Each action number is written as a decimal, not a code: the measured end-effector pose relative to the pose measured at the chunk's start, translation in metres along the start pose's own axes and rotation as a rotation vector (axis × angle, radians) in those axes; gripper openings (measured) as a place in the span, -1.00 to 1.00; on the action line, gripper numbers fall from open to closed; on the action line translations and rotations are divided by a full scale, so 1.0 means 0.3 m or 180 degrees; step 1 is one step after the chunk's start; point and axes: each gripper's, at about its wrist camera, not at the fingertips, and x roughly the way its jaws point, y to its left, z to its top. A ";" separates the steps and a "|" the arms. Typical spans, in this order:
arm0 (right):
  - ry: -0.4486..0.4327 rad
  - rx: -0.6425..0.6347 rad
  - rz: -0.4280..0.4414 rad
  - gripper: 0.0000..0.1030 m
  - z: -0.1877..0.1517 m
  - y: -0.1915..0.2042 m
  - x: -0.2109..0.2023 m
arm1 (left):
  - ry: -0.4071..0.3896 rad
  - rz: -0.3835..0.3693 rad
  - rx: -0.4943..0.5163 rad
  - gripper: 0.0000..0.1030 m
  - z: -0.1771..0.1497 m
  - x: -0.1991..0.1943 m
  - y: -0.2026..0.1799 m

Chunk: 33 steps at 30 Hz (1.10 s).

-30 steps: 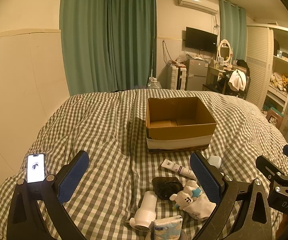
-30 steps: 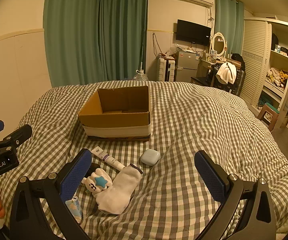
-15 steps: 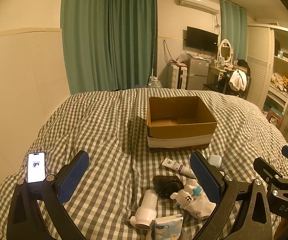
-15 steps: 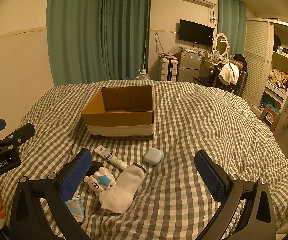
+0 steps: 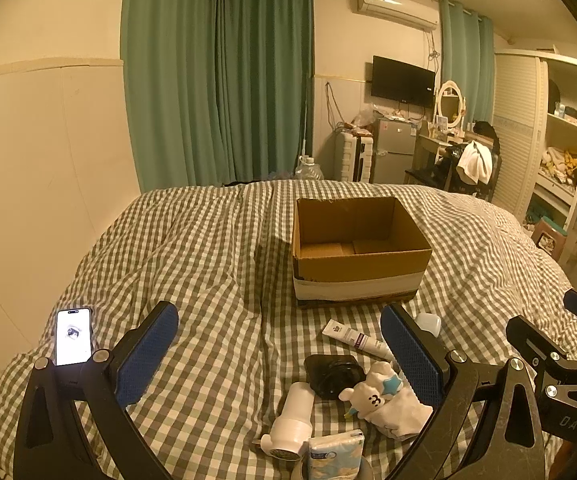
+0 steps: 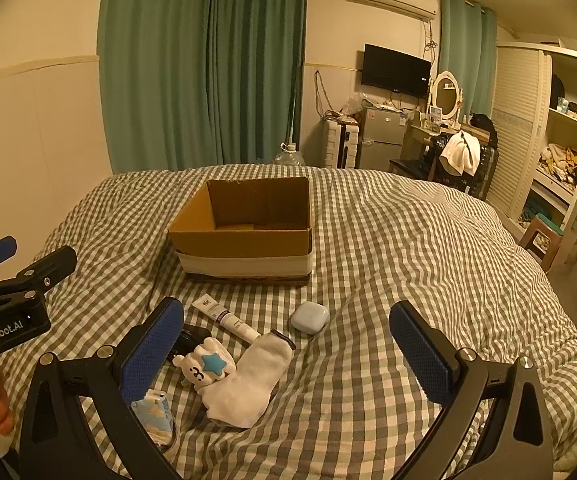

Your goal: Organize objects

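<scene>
An open, empty cardboard box (image 5: 358,248) (image 6: 244,230) stands on the checked bed. In front of it lie a white tube (image 5: 354,339) (image 6: 226,318), a pale earbud case (image 6: 309,317), a white sock (image 6: 250,380), a white toy with a blue star (image 5: 372,394) (image 6: 204,368), a black object (image 5: 332,370), a white cylindrical device (image 5: 290,424) and a tissue pack (image 5: 334,454). My left gripper (image 5: 278,350) is open and empty above the items. My right gripper (image 6: 286,346) is open and empty above the sock and case.
A lit phone (image 5: 73,336) lies at the bed's left edge near the wall. The bed's far end meets green curtains (image 5: 216,76). A wardrobe (image 5: 560,152), desk and fridge stand on the right beyond the bed.
Both grippers have shifted slightly; the box and items sit a little lower and nearer in view. Nothing was grasped.
</scene>
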 end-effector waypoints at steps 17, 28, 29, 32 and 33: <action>0.0002 0.0000 0.0071 0.99 0.015 0.017 0.000 | 0.0040 -0.0054 -0.0028 1.00 0.001 0.006 0.010; 0.0234 -0.0037 0.0076 0.91 0.003 0.010 0.100 | 0.0285 0.0003 0.0018 1.00 -0.028 0.117 0.014; 0.0269 -0.0064 0.0075 0.90 0.005 0.011 0.119 | 0.0315 0.0018 0.0019 1.00 -0.031 0.132 0.017; 0.0391 -0.0124 0.0054 0.90 0.000 0.007 0.179 | 0.0481 0.0047 0.0006 1.00 -0.053 0.208 0.027; 0.0454 -0.0124 0.0070 0.90 -0.005 0.005 0.203 | 0.0507 0.0049 0.0001 1.00 -0.060 0.224 0.028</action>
